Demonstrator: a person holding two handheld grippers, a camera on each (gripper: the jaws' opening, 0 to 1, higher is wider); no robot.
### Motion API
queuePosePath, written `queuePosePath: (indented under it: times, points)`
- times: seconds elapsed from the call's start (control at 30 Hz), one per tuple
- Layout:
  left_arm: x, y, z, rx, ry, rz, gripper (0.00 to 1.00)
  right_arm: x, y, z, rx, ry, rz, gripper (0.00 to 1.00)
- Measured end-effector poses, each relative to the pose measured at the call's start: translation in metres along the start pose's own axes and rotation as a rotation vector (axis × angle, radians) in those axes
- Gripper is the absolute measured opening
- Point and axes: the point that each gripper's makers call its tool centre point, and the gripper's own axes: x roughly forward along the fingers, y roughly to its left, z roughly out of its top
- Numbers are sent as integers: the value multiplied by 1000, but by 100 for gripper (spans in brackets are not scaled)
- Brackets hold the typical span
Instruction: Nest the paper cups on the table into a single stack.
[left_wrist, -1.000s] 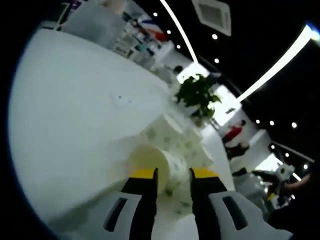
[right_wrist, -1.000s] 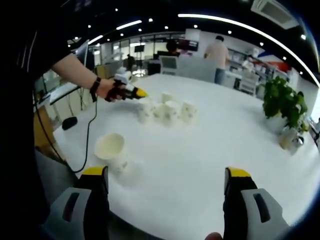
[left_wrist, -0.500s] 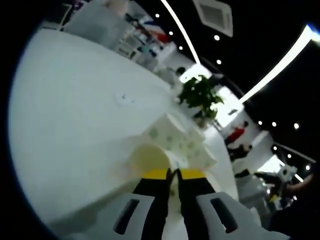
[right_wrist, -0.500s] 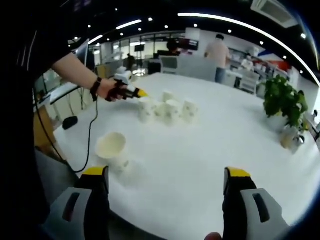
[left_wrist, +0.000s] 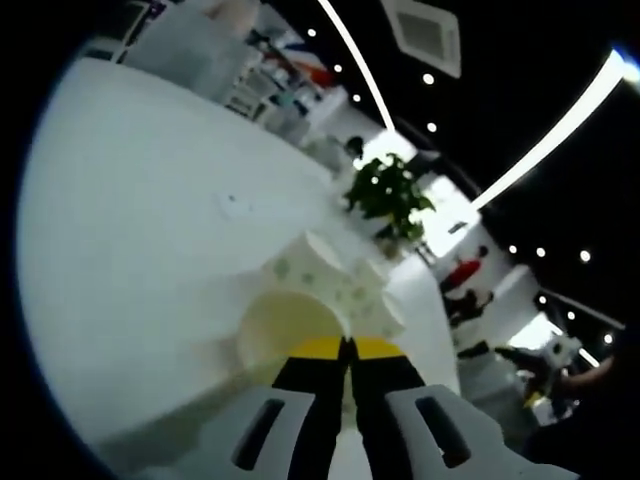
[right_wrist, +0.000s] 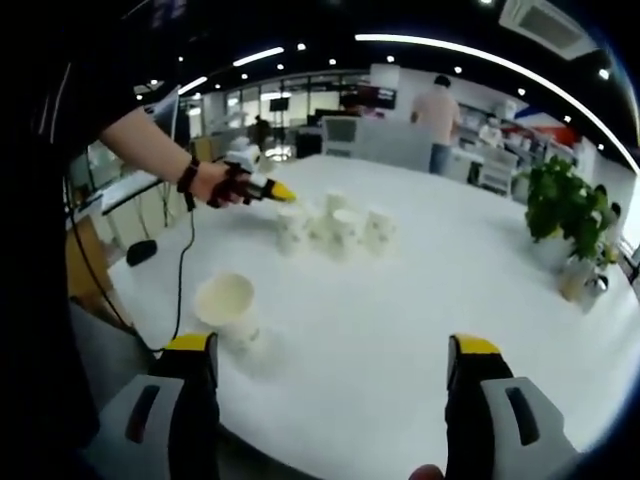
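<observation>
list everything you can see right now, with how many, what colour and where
Cups: five, white; four clustered mid-table, the leftmost pinched by the left gripper; one alone near the table's near edge.
Table: one, white, round.
Plant: one, green, at the table's far right.
Cable: one, black, hanging off the table's left edge.
People: several, in the background.
Left gripper: yellow-tipped, shut on the cup's rim.
Right gripper: yellow-tipped, open, over the near edge.

No writing, label, brand or number can be read in either view; the print on the paper cups (right_wrist: 335, 229) is too blurred to make out.
</observation>
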Motion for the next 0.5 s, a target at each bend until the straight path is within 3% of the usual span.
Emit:
queuePosePath:
  times: [0.17, 0.33, 0.5]
  points:
    - [-9, -10, 8, -11, -19, 9, 0, -4, -3, 3, -4, -13, 1, 93]
    - [-19, -22, 18, 35, -38, 33, 0, -6, -6, 5, -5, -30, 0, 93]
    - [-33, -46, 26, 37, -69, 34, 0, -4, -9, 4, -11, -34, 22, 93]
